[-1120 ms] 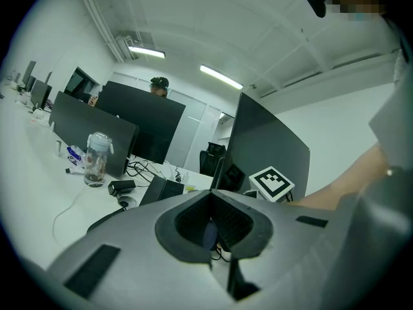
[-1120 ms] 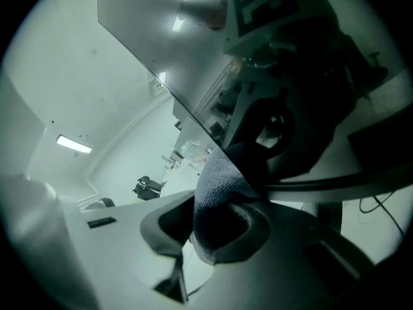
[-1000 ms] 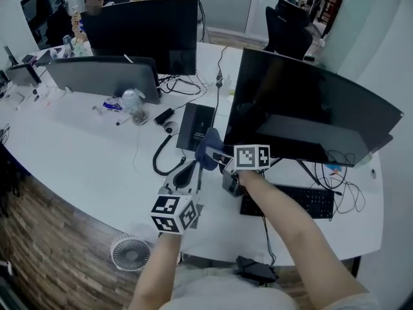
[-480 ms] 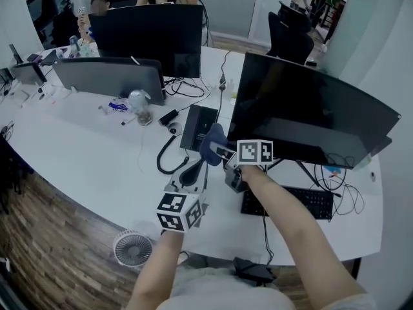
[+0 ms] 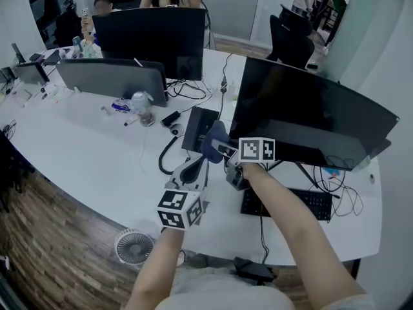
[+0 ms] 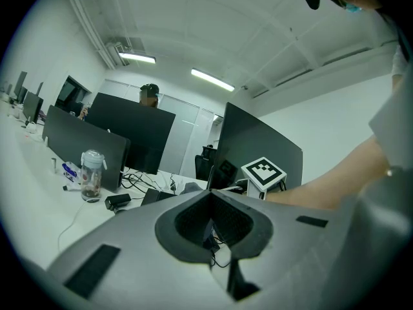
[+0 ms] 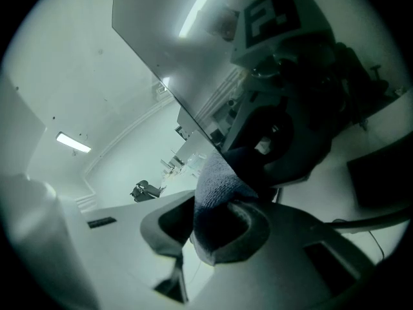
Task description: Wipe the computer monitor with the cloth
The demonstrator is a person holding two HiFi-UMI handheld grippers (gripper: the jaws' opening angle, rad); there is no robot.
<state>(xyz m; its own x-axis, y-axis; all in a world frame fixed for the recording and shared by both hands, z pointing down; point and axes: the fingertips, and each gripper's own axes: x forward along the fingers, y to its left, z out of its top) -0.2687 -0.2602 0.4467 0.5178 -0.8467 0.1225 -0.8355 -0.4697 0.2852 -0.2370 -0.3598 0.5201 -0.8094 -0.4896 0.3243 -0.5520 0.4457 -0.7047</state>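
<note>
Desk (image 5: 84,160): open stretch at near left. Obstacles: black cable loop (image 5: 161,161) and flat black box (image 5: 199,126) left of monitor (image 5: 310,112); keyboard (image 5: 310,203) near its foot.

curved white desk (image 5: 84,154), wood plank floor (image 5: 45,237), black office chair (image 5: 289,37), ceiling strip lights (image 6: 211,80)

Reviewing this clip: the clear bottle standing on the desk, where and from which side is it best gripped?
Take the bottle round its straight middle, fingers on either side, coming in level from the near edge of the desk. It stands upright, and the grey monitor rises close behind it, likely blocking an approach from the far side.
</note>
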